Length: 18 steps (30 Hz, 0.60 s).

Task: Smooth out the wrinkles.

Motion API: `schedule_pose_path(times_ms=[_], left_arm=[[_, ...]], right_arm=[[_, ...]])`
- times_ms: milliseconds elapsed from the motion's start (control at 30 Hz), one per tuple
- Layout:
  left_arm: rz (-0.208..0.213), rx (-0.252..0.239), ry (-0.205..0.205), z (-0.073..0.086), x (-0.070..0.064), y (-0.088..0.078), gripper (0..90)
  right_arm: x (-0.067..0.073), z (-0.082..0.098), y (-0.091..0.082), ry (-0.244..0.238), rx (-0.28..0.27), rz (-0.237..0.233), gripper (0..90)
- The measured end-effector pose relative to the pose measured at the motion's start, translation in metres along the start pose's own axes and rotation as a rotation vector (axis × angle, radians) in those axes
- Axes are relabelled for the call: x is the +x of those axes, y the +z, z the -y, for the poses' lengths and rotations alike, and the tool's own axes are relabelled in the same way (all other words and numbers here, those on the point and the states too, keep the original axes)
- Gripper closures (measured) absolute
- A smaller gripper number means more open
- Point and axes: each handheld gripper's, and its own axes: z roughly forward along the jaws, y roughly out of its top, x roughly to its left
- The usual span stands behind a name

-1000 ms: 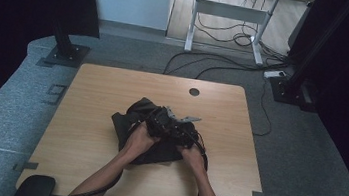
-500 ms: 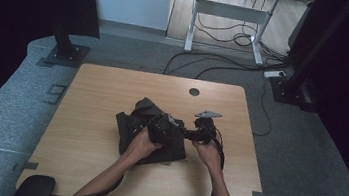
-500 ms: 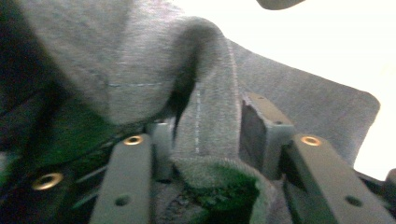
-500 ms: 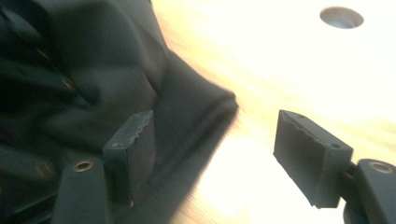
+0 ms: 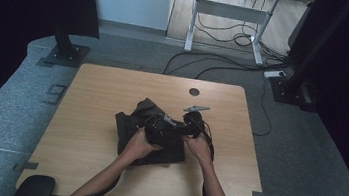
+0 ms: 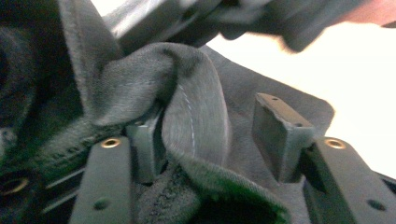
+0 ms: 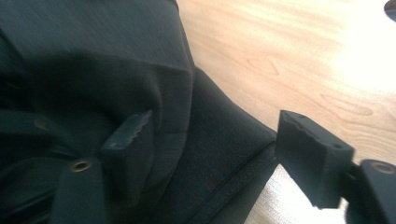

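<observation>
- The dark cloth (image 5: 131,123) is seen crumpled near the middle of the wooden table (image 5: 92,98), a little toward the person's edge.
- The left gripper (image 5: 158,129) is held by the left hand (image 5: 139,144) over the cloth, and the right gripper (image 5: 194,125) by the right hand (image 5: 199,146) just beside it; the two are held close together.
- In the left gripper view, the left gripper (image 6: 212,135) is seen with its jaws spread, and a raised fold of the cloth (image 6: 191,107) lies in the gap, resting against one jaw and clear of the other.
- Part of the other gripper is seen, blurred, at the top of that view.
- In the right gripper view, the right gripper (image 7: 219,144) is seen with its jaws wide apart above the cloth (image 7: 215,158); one jaw lies against the fabric, the other stands over the cloth's edge, with bare table (image 7: 289,65) beyond it.
- Nothing is pinched by either gripper.
- A round hole (image 5: 194,92) is seen in the table near its far edge.
</observation>
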Motion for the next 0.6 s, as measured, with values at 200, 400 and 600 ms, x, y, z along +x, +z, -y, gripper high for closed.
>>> schedule_pose_path(times_ms=[200,400,600], left_arm=[[0.022,-0.029,-0.007,-0.002,-0.001,-0.012,37.2],[0.012,-0.046,-0.012,-0.005,-0.005,-0.023,35.7],[0.028,-0.119,-0.008,-0.017,-0.007,-0.063,32.4]], right_arm=[[-0.002,0.010,0.013,-0.035,0.070,0.032,31.0],[-0.002,0.000,-0.020,-0.023,-0.007,0.034,27.4],[0.005,-0.022,-0.054,-0.062,-0.057,0.038,25.7]])
